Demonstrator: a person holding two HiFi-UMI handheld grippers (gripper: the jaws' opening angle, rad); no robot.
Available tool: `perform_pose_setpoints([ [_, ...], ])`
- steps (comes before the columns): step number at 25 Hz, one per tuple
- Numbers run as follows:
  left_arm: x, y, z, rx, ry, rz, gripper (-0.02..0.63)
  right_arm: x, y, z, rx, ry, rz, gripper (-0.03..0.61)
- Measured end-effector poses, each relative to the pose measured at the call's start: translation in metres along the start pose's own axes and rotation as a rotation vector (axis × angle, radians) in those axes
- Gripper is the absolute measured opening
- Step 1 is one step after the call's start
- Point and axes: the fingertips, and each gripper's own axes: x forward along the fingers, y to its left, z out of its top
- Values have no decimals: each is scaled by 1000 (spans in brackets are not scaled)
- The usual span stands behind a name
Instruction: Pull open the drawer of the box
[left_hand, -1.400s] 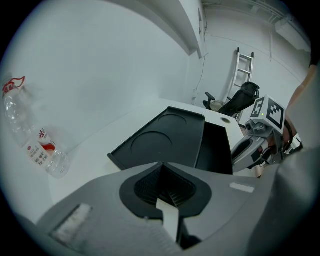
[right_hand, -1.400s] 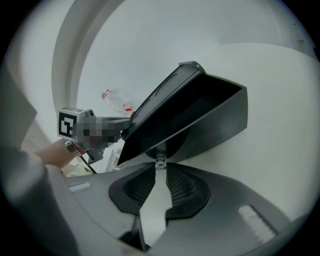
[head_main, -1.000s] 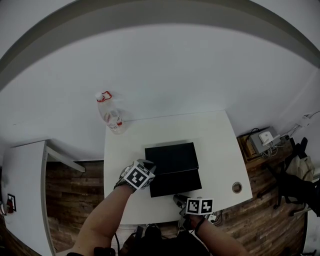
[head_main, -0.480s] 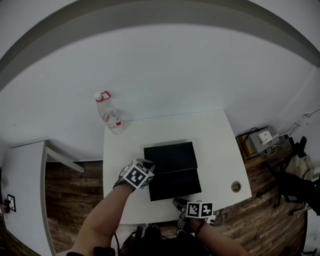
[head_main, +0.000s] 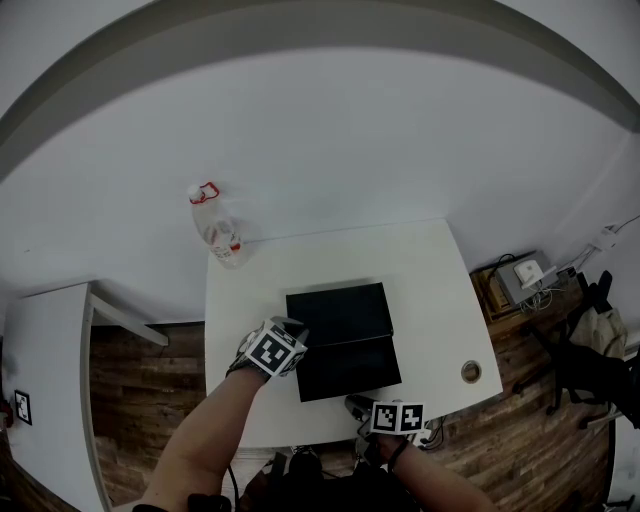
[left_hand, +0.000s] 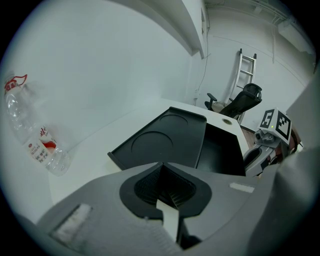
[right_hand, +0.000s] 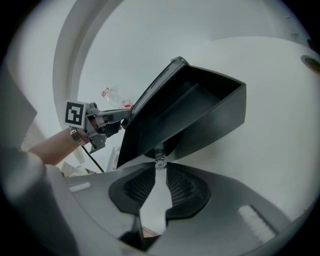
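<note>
A black box (head_main: 338, 313) lies on the white table (head_main: 430, 280), its drawer (head_main: 350, 368) slid out toward me. In the right gripper view the drawer's hollow inside (right_hand: 200, 107) shows. My right gripper (right_hand: 159, 167) is shut on the small clear knob (right_hand: 159, 162) at the drawer's front; in the head view it (head_main: 357, 404) sits at the table's near edge. My left gripper (head_main: 292, 333) rests against the box's left side. In its own view the left gripper (left_hand: 164, 192) has its jaws shut with nothing between them, and the box top (left_hand: 160, 140) lies just ahead.
A clear plastic bottle (head_main: 218, 228) with a red cap stands at the table's far left corner. A round cable hole (head_main: 471, 372) sits near the right edge. A white side table (head_main: 50, 380) stands left. A chair and clutter (head_main: 590, 350) are on the wooden floor, right.
My right gripper has drawn slightly toward me, and the drawer has come out a little further. The left gripper has stayed at the box's side.
</note>
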Motion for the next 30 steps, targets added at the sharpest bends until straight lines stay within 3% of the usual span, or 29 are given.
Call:
perform_pose_setpoints([
  [14, 1, -2, 2, -41, -13, 0, 5, -5, 1, -3, 14, -4, 26, 81],
  [17, -1, -1, 4, -91, -60, -6, 5, -20, 8, -14, 1, 13, 63, 104],
  [21, -24, 3, 24, -135, -196, 18, 5, -50, 13, -20, 9, -5, 108, 71],
  [23, -43, -3, 35, -192, -282, -29, 5, -67, 21, -10, 19, -50, 157, 6],
  [26, -79, -29, 42, -354, -415, -195, 5, -95, 45, 16, 16, -142, 265, 5],
  [30, -122, -87, 28, -522, -524, -418, 5, -135, 81, 48, -15, -249, 403, 5],
])
